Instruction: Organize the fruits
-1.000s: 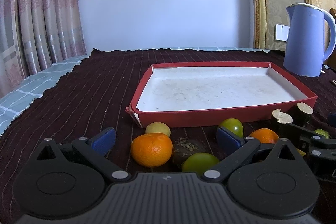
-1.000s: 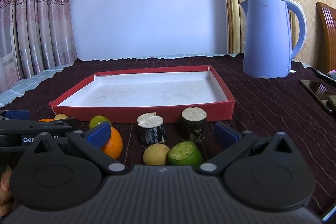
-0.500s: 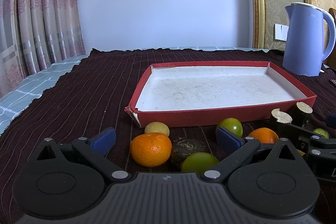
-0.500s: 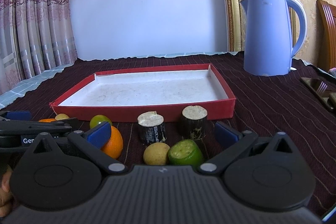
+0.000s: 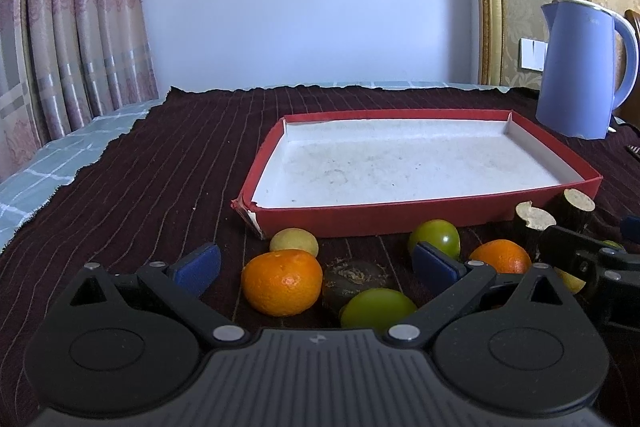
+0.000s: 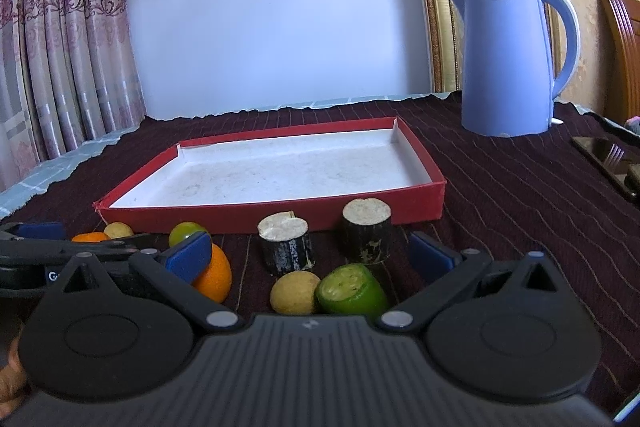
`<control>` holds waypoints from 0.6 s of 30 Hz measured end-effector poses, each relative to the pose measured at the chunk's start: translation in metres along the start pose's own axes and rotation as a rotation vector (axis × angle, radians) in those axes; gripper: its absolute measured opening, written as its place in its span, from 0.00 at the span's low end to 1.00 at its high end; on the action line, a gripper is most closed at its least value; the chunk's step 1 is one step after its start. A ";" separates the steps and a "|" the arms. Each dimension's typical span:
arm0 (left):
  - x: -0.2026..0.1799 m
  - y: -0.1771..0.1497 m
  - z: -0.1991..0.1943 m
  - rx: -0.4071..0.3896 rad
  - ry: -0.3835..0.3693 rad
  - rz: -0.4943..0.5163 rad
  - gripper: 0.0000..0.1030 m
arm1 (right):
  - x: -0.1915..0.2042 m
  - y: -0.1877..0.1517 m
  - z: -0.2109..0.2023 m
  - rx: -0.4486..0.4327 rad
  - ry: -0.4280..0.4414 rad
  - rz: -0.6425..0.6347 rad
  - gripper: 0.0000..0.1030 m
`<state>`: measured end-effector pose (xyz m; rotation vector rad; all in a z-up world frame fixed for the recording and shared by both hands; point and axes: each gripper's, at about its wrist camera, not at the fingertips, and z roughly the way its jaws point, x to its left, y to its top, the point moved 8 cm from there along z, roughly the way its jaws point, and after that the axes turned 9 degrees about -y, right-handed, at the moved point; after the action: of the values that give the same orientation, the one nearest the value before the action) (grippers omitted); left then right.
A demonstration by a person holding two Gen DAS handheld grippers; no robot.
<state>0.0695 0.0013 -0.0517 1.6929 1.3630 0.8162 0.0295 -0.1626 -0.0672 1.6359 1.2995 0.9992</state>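
Our left gripper spreads its fingers around a tangerine. Our right gripper gapes over a cut lime. The red tray lies just beyond.

Red tray interior open; fruit cluster crowding its near wall (kettle far right)

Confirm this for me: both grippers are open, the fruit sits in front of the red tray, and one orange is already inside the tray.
One detail is off: no orange is in the red tray; both wrist views show only its bare white floor. The orange lies on the cloth in front of it with the other fruit. The left gripper and right gripper are open, as you said.
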 end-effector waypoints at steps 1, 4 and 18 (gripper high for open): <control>0.000 0.000 0.000 0.002 0.003 0.002 1.00 | 0.000 0.000 0.000 0.000 -0.002 0.003 1.00; -0.001 0.000 0.001 0.008 0.004 0.005 1.00 | 0.000 0.000 0.000 -0.001 -0.004 0.002 1.00; 0.000 -0.001 0.001 0.005 0.014 -0.001 1.00 | -0.001 0.000 0.000 -0.003 0.002 0.003 1.00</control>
<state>0.0698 0.0015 -0.0528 1.6937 1.3762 0.8262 0.0291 -0.1633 -0.0668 1.6348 1.2967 1.0048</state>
